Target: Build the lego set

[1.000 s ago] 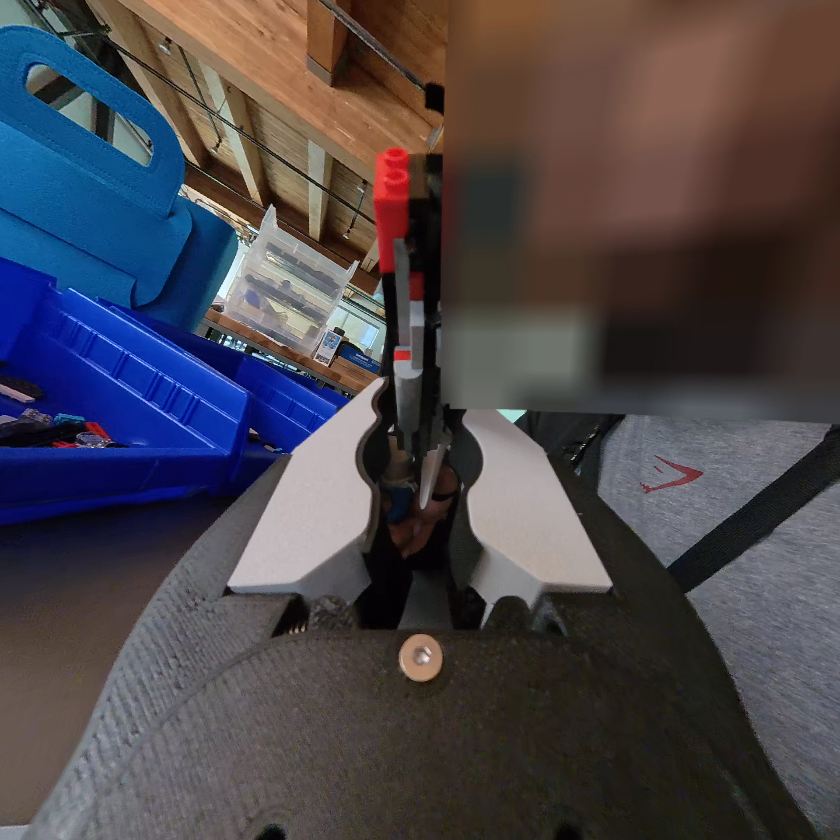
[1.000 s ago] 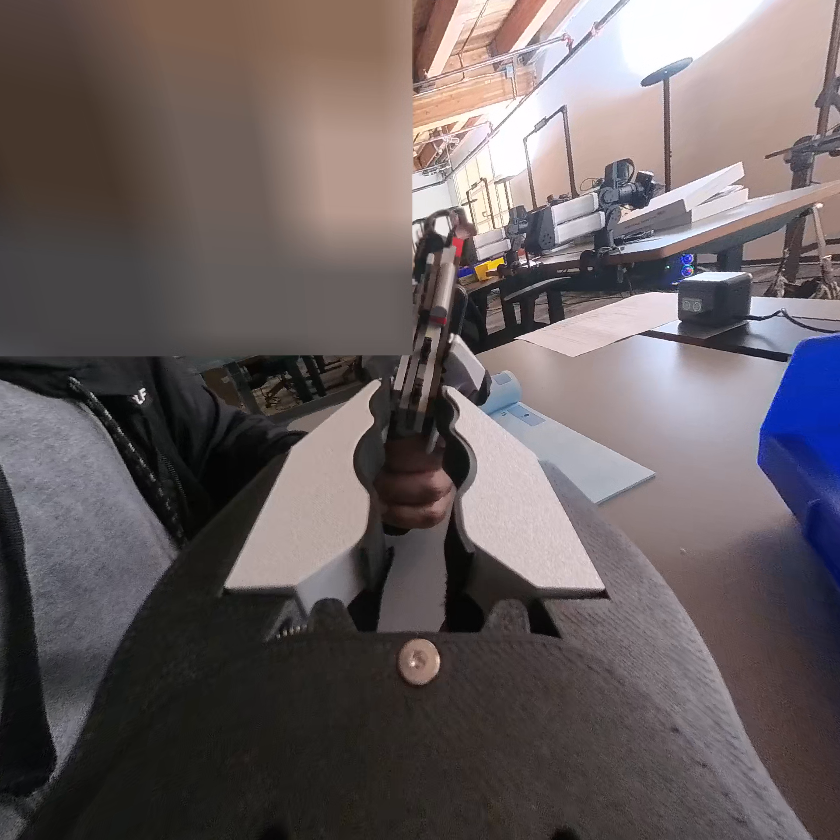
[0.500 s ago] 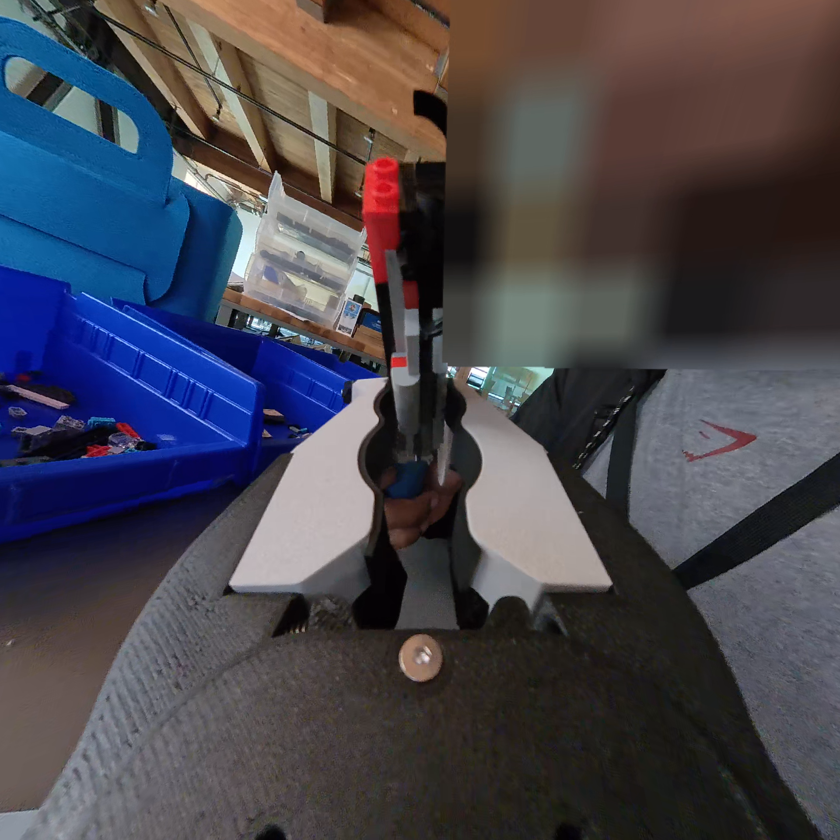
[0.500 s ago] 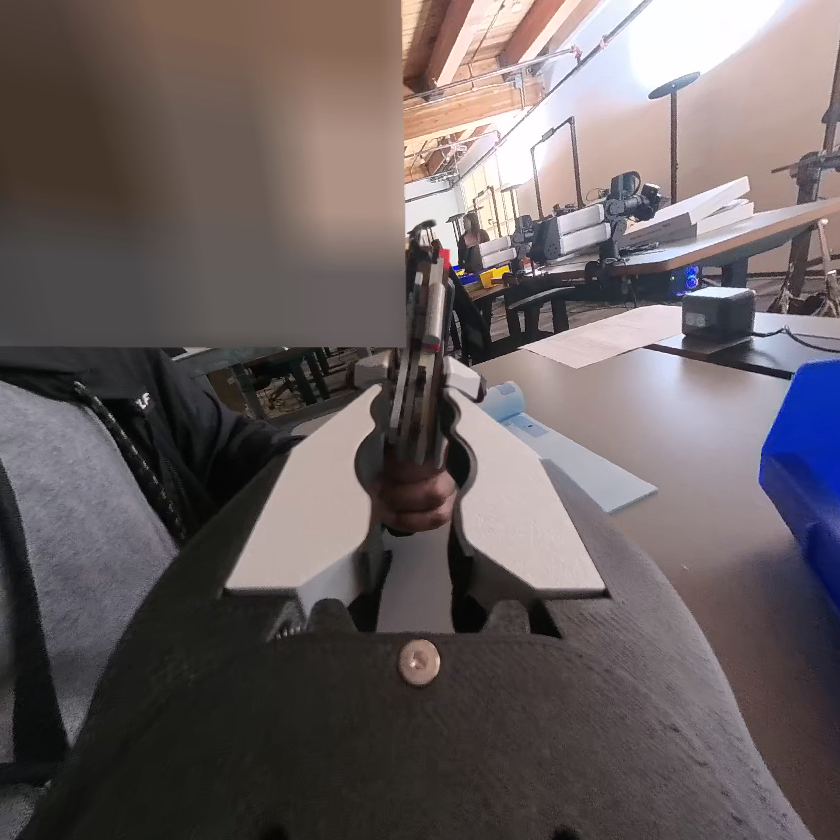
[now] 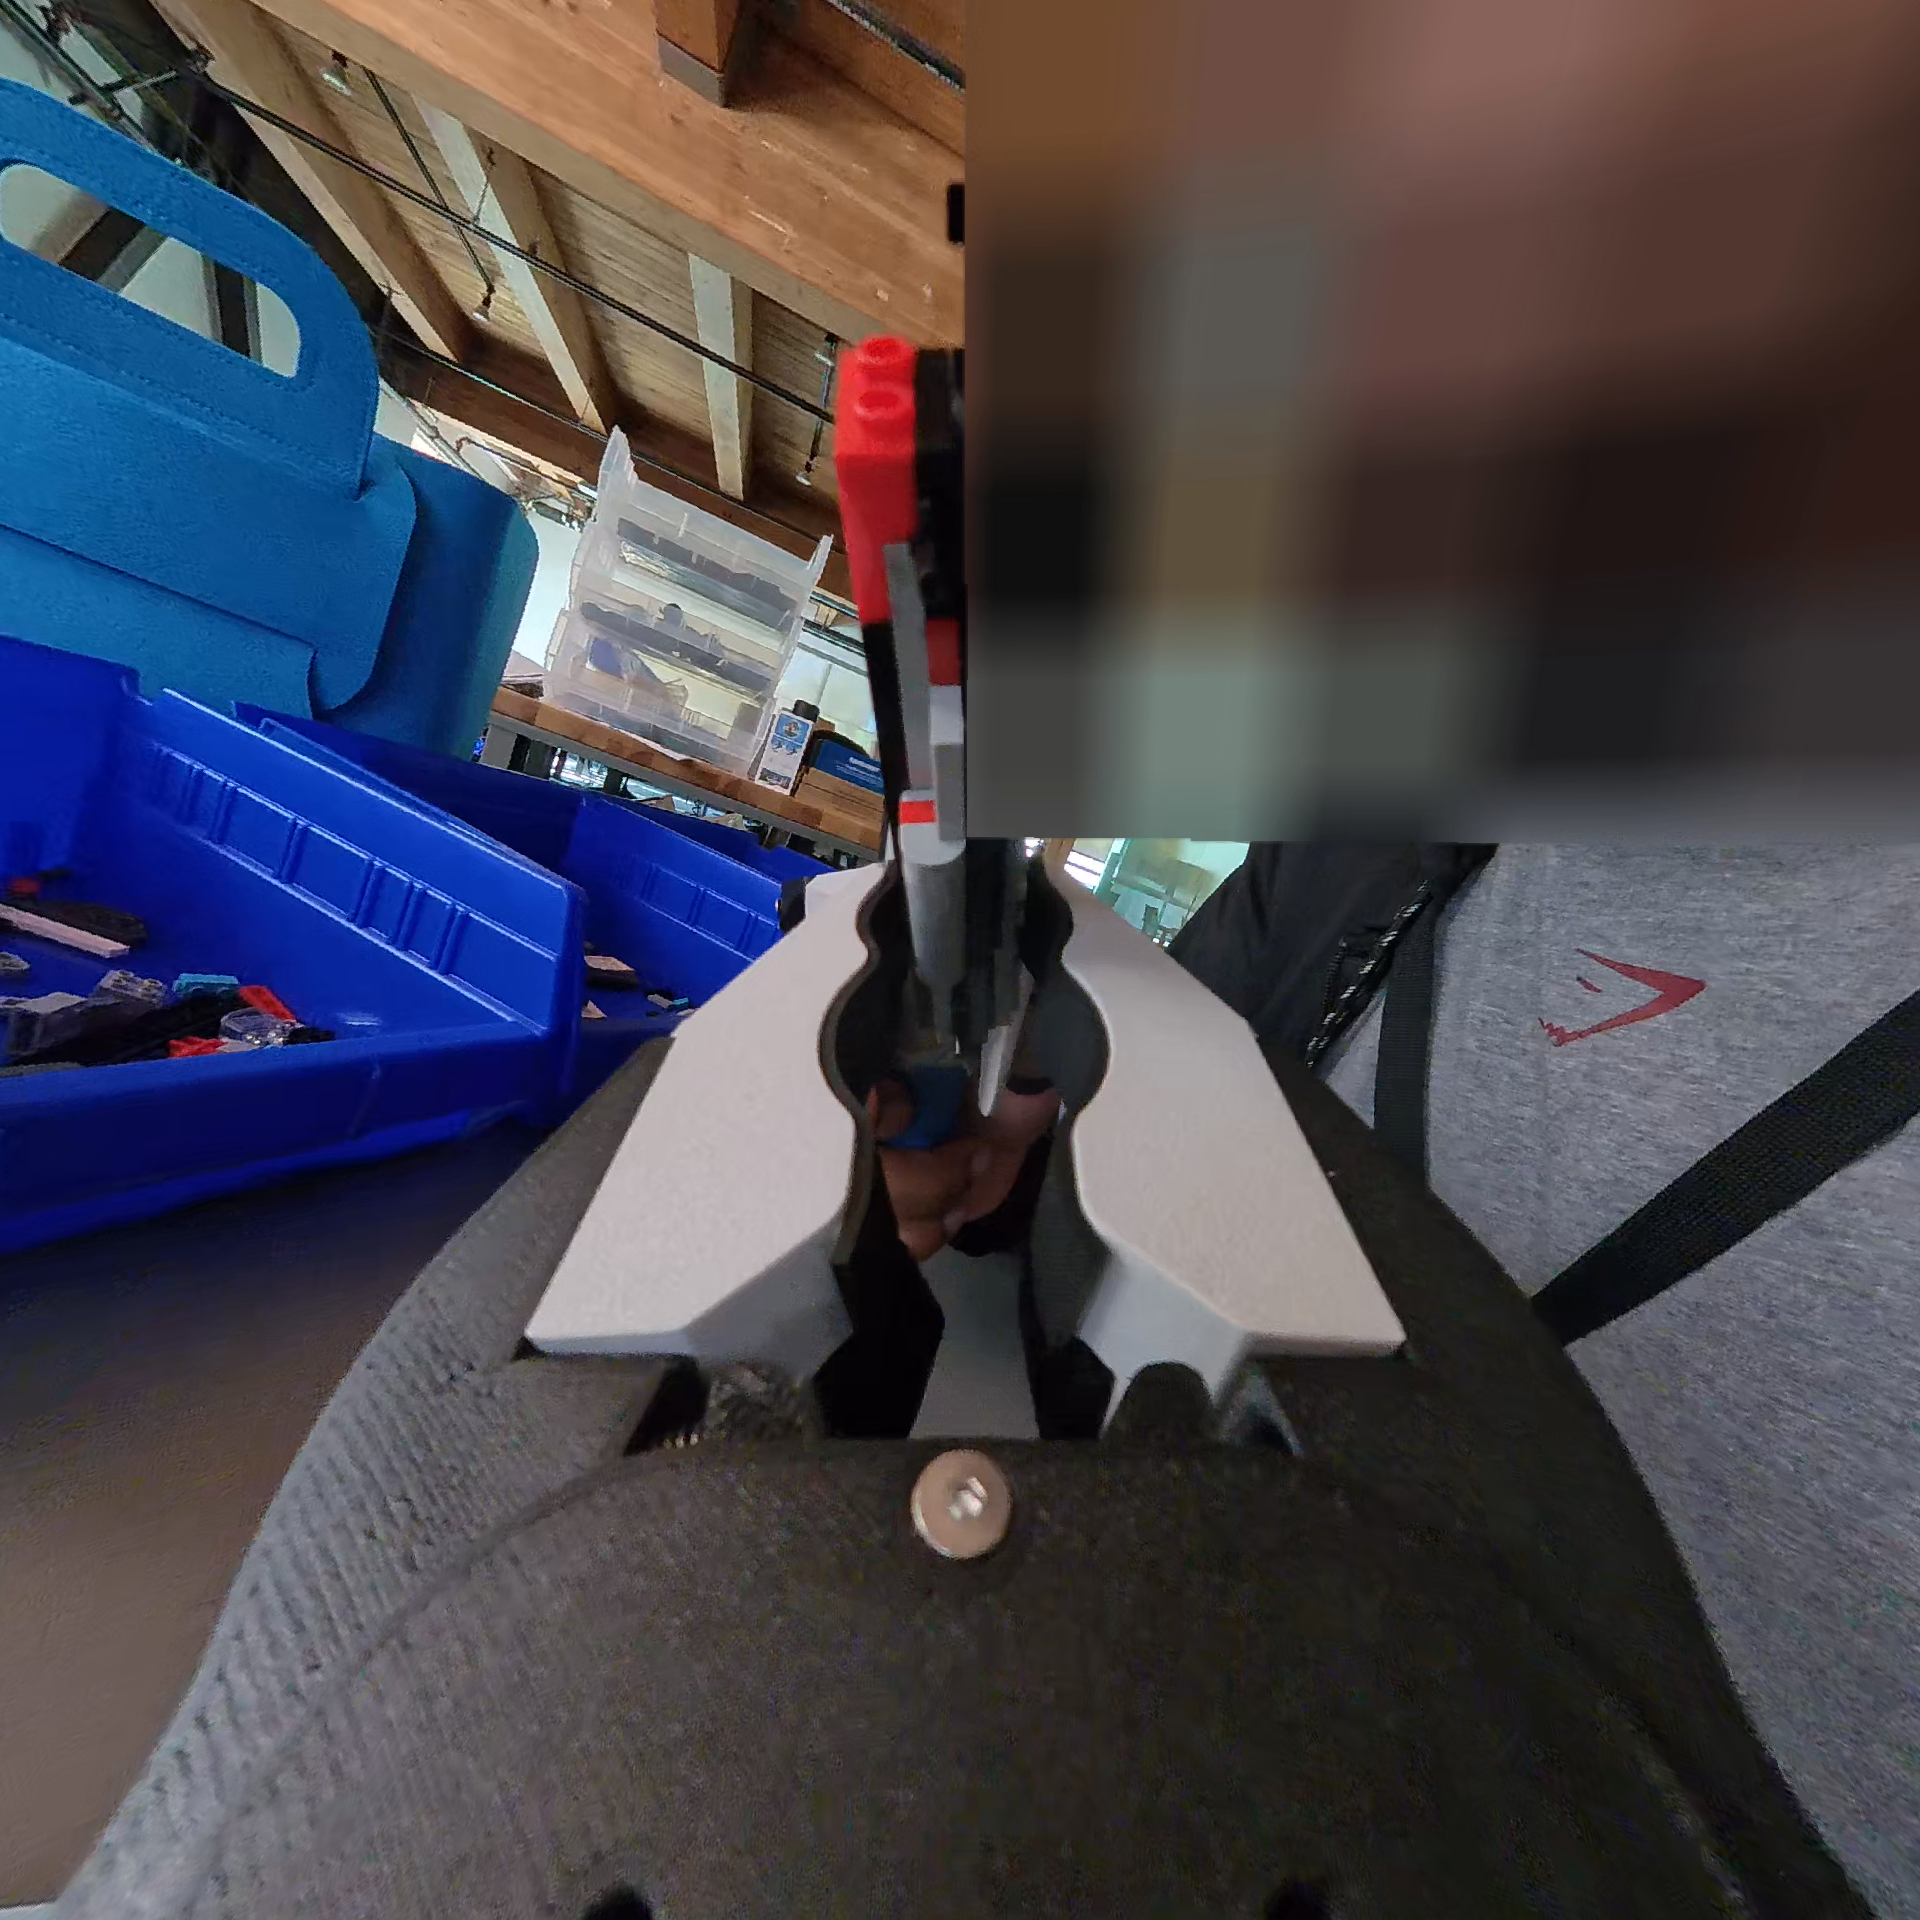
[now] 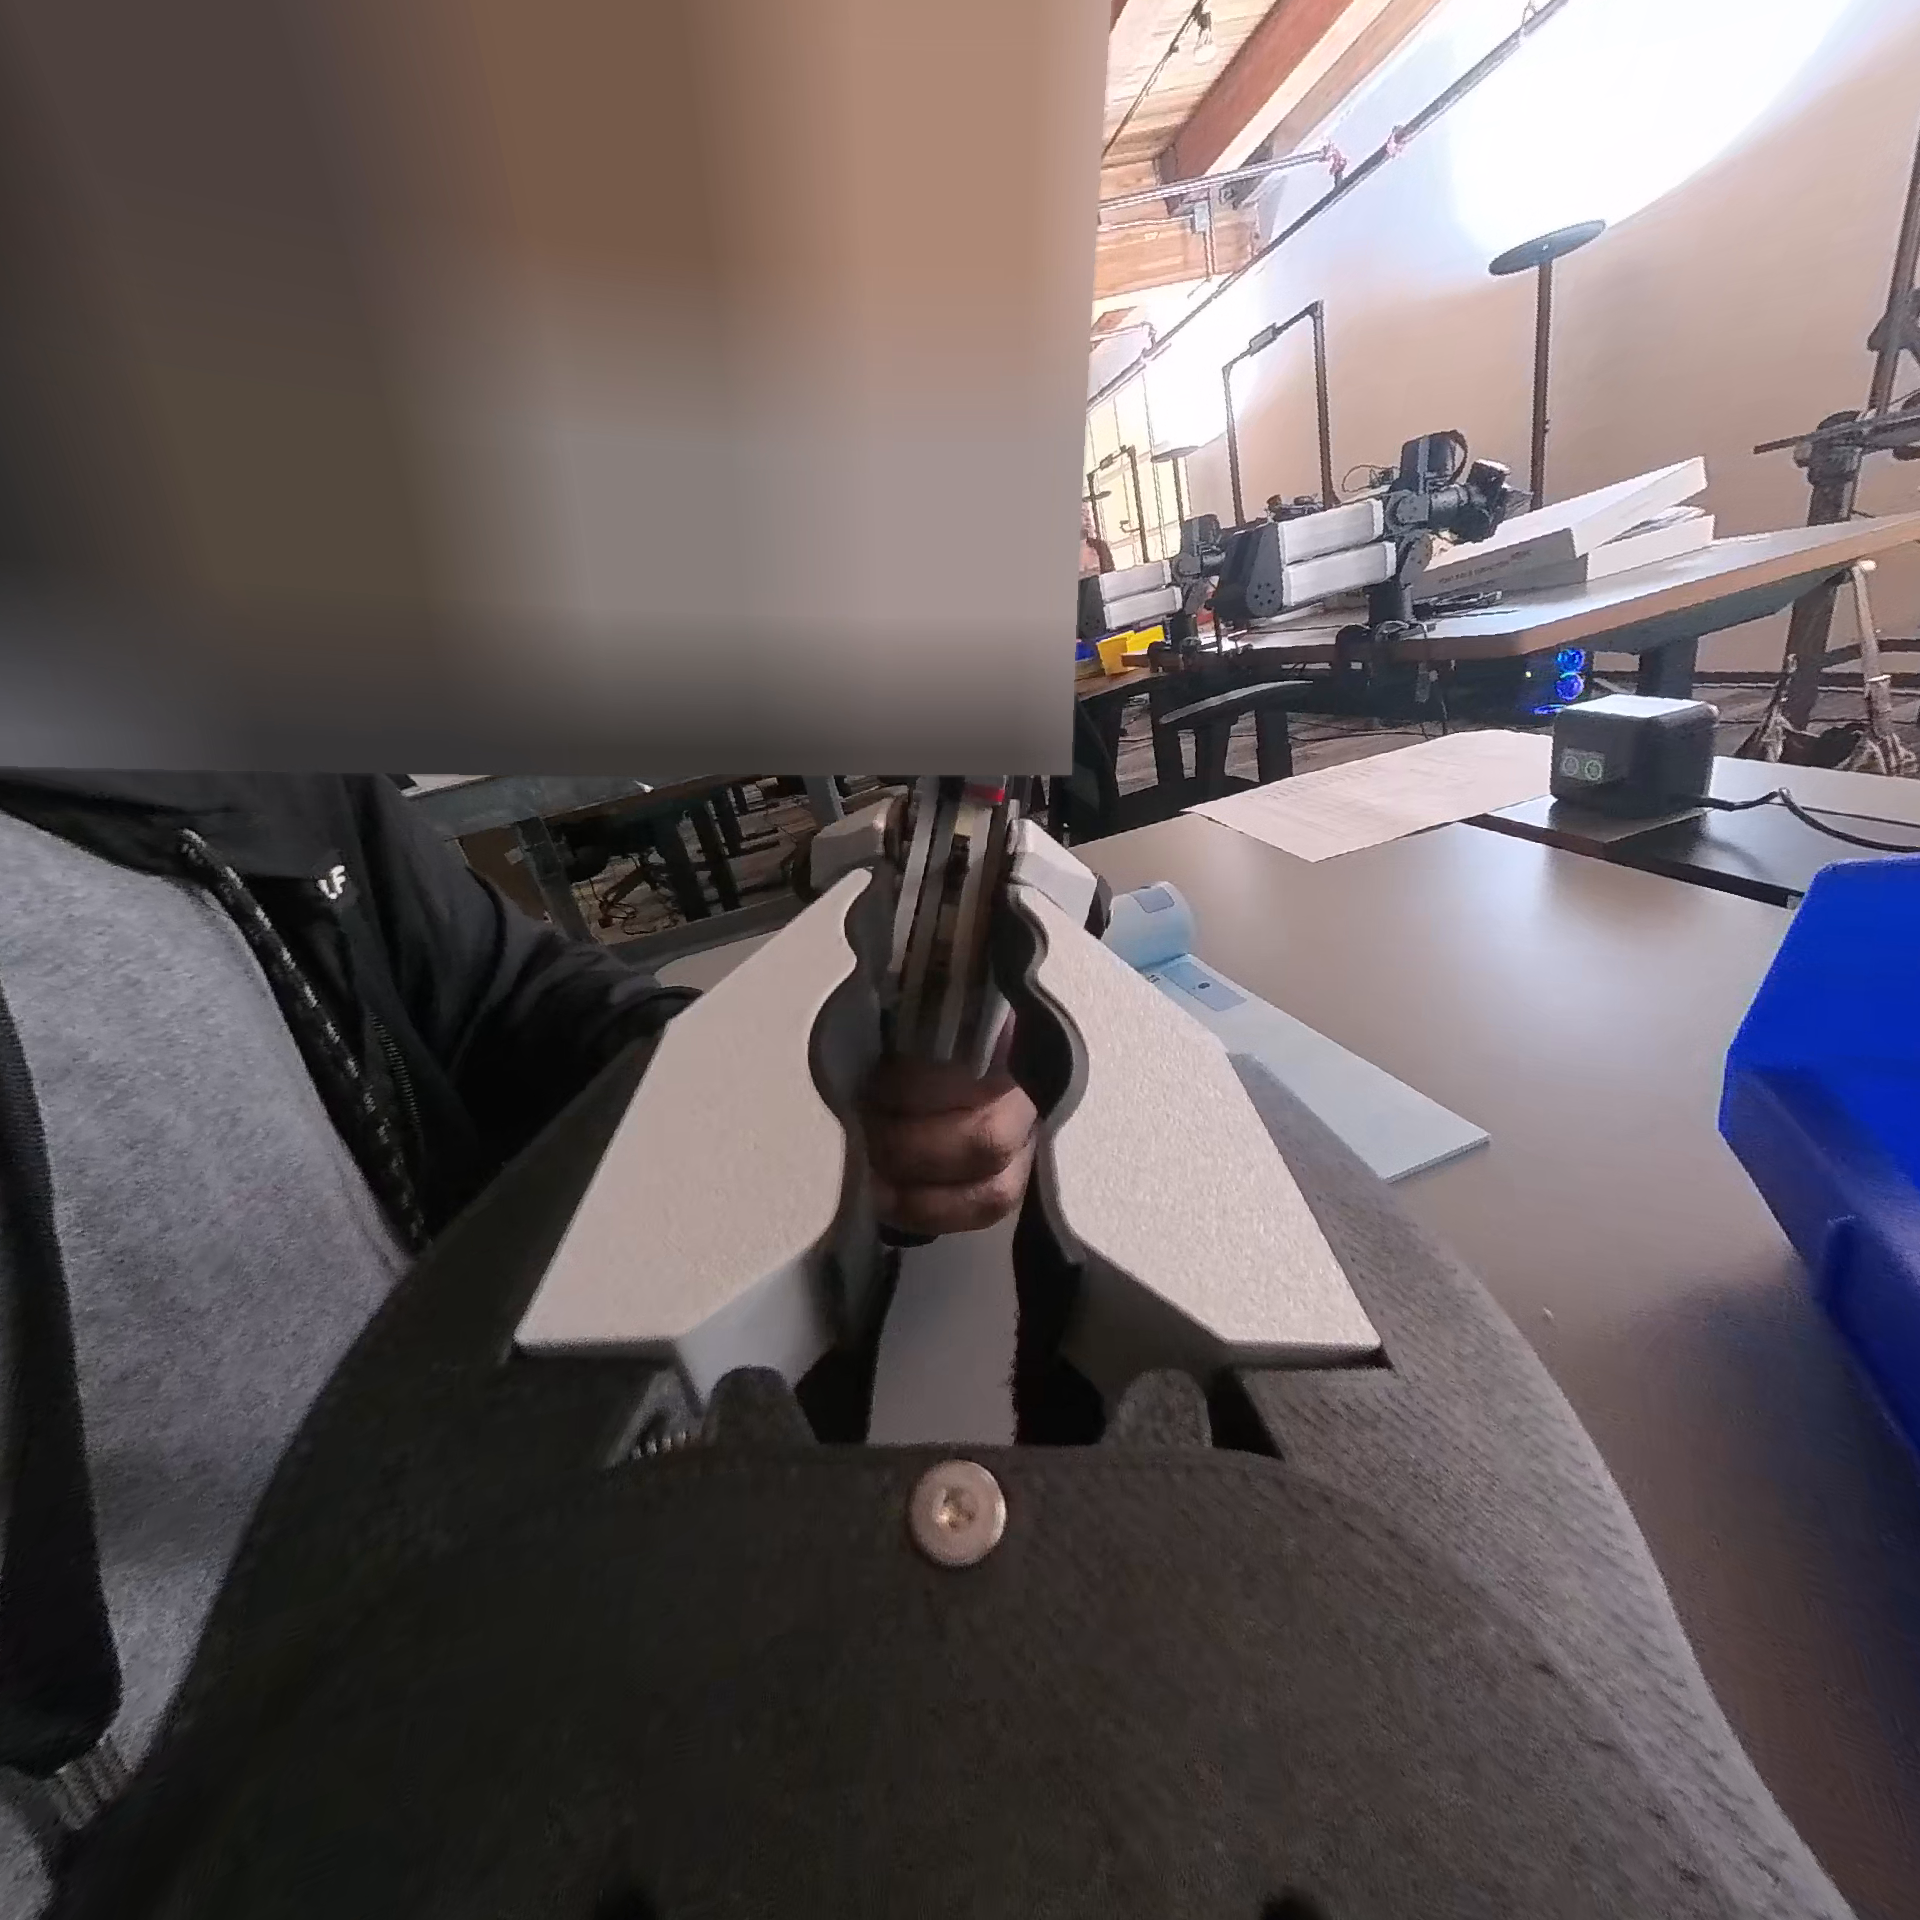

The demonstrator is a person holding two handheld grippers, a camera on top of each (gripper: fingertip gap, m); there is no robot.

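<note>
Brown surface: dark laminate; carries everything below; a pale blue sheet lies flat on it.
Blue parts bins: two side by side at left of left wrist view; nearer one holds loose small bricks, black, red and clear.
Left hand-held gripper: narrow, both fingers pressed on the lego assembly, which is lifted clear of the surface.
Right hand-held gripper: narrow, also clamped on the same assembly, from the opposite side.
Lego assembly: thin and upright; red brick on top, black and grey plates below, blue piece at the bottom; upper part hidden in right wrist view.
Step (judged): mid-build, squeezing or aligning layers between both tools.
Next move (judged): one tool keeps its grip, the other lets go to fetch a brick from the bin.
</note>
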